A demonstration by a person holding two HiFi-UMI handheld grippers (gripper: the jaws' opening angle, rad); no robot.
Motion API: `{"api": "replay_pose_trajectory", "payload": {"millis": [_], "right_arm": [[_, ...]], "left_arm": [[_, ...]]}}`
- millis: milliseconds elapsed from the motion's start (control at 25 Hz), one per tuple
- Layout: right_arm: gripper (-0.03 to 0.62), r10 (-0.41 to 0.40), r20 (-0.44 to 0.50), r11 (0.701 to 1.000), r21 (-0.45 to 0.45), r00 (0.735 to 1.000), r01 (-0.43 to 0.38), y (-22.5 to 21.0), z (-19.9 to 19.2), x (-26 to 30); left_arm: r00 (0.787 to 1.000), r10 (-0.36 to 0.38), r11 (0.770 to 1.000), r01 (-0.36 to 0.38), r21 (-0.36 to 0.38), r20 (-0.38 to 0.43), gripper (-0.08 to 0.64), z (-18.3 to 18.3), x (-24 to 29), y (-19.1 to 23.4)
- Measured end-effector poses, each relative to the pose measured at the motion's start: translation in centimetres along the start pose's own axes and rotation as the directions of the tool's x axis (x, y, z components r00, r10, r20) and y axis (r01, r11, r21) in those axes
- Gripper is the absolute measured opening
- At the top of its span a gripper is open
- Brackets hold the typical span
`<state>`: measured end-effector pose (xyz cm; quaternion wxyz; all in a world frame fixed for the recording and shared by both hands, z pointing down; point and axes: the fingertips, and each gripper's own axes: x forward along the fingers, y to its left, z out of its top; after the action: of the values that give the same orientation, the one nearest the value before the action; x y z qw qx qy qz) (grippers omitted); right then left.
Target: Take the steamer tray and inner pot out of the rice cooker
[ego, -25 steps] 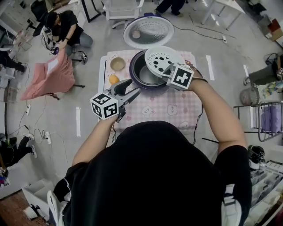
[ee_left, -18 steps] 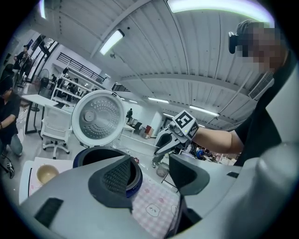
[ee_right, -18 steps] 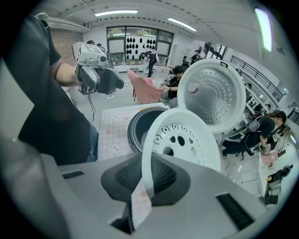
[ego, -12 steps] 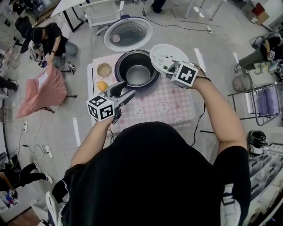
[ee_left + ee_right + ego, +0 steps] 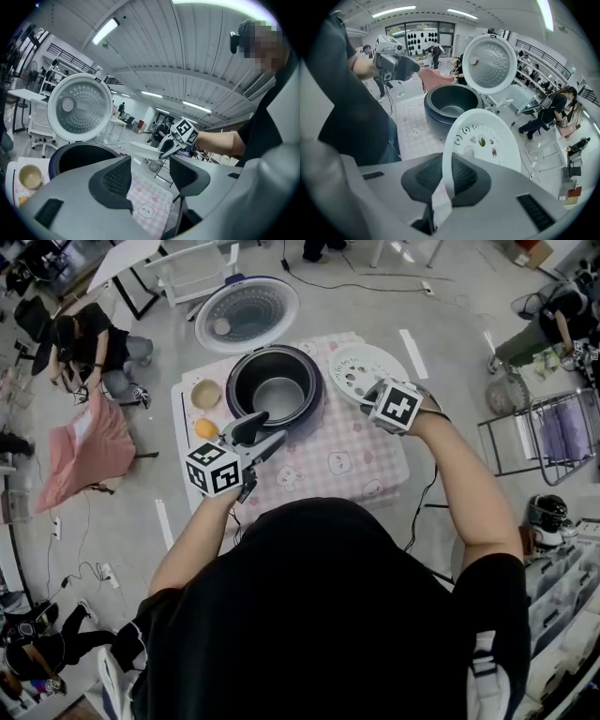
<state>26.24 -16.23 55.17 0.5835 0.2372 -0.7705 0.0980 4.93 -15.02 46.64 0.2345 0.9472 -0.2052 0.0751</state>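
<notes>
Right gripper (image 5: pixel 367 393): clamped on white steamer tray's (image 5: pixel 361 364) rim.
Left gripper (image 5: pixel 269 434): jaws apart, empty.
Inner pot (image 5: pixel 279 396): inside rice cooker (image 5: pixel 316 390).

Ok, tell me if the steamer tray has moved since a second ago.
Yes. The tray, shut in the right tongs, has gone rightward: it overlapped the cooker, and now hangs clear to its right.

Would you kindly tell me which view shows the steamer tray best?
The right gripper view: the steamer tray is close, holes clear, rim in the right claw. Head view shows it small; left gripper view, edge-on.
</notes>
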Motion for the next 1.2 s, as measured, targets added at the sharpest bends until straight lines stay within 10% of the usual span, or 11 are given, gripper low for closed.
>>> {"api": "replay_pose_trajectory", "payload": {"millis": [1200], "right_arm": [[0.04, 0.191, -0.094, 0.981, 0.034, 0.977, -0.189, 7.3, -7.1, 13.5]], "left_arm": [[0.995, 0.063, 0.995, -0.068, -0.076, -0.073, 0.27, -3.7, 1.1, 1.4]]}}
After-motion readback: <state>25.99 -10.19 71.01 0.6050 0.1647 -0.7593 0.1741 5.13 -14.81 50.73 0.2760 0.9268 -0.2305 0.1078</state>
